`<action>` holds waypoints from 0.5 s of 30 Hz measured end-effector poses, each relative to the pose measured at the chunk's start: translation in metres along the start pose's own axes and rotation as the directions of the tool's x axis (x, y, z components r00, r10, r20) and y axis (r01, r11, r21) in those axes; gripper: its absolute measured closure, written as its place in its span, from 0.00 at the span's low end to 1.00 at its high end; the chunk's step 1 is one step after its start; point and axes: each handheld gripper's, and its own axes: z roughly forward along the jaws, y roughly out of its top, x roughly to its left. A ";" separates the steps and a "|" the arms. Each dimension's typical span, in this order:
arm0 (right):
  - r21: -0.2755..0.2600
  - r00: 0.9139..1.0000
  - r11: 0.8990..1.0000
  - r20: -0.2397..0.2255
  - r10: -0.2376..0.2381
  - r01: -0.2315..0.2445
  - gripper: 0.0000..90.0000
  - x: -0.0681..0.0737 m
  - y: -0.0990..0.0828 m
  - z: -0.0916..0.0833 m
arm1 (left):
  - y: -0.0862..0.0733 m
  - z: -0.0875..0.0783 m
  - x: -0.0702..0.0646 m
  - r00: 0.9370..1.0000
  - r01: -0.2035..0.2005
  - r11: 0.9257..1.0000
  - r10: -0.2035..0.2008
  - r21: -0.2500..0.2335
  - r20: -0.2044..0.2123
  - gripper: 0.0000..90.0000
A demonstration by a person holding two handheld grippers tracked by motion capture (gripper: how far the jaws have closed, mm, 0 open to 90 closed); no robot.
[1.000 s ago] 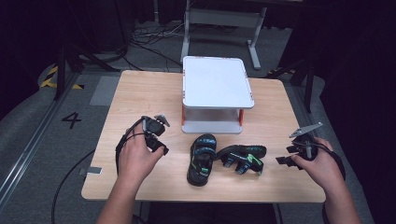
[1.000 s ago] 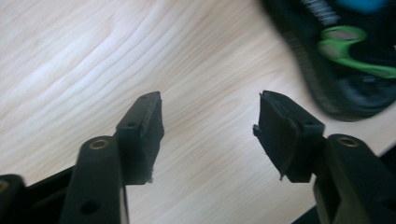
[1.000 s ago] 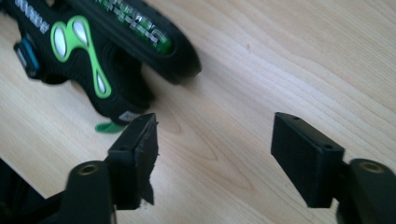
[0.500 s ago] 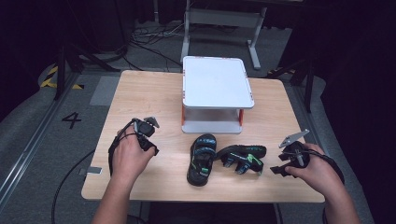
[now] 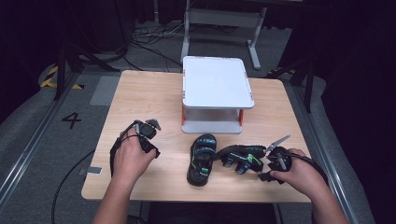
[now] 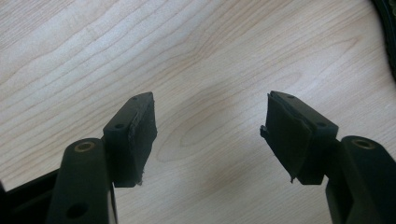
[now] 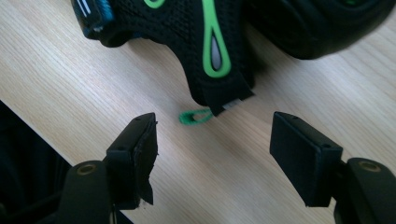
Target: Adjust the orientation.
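- The surface (image 5: pixel 140 93) is light wood. It stands on a grey floor (image 5: pixel 37 140) in a dark room, with cables (image 5: pixel 149 42) lying behind it.
- A white two-level rack (image 5: pixel 217 88) sits at the back middle of the surface.
- The room around is so dark that little can be made out. The right gripper view cuts off most of the sandal.
- Two black sandals with green trim lie near the front edge. The left sandal (image 5: pixel 202 158) lies flat, its long way running front to back.
- The right sandal (image 5: pixel 240 157) lies tipped on its side, its long way running left to right.
- The right gripper (image 5: pixel 276 161) is just beside that sandal's end. Its fingers (image 7: pixel 133 158) have just opened a bit and stand wide, holding nothing, with a sandal strap (image 7: pixel 215 51) just ahead.
- The left gripper (image 5: pixel 148 135) is well apart from the sandals. Its fingers (image 6: pixel 133 135) stand wide over bare wood, holding nothing.
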 end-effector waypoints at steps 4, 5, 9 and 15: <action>-0.012 1.000 1.000 0.023 0.002 -0.002 0.40 0.002 0.004 0.004 | 0.000 0.002 -0.002 1.000 -0.010 1.000 0.010 -0.006 0.010 0.39; -0.010 1.000 1.000 0.029 0.009 -0.008 0.41 0.003 0.005 0.006 | 0.001 0.002 -0.003 1.000 -0.019 1.000 0.019 -0.004 0.006 0.39; 0.001 0.999 1.000 0.031 0.011 -0.011 0.41 0.002 0.006 0.011 | 0.001 0.003 -0.005 1.000 -0.019 1.000 0.019 -0.002 0.011 0.39; -0.002 0.999 1.000 0.038 0.024 -0.024 0.52 0.002 0.008 0.012 | 0.001 0.003 -0.007 0.999 -0.033 0.999 0.033 -0.001 0.012 0.39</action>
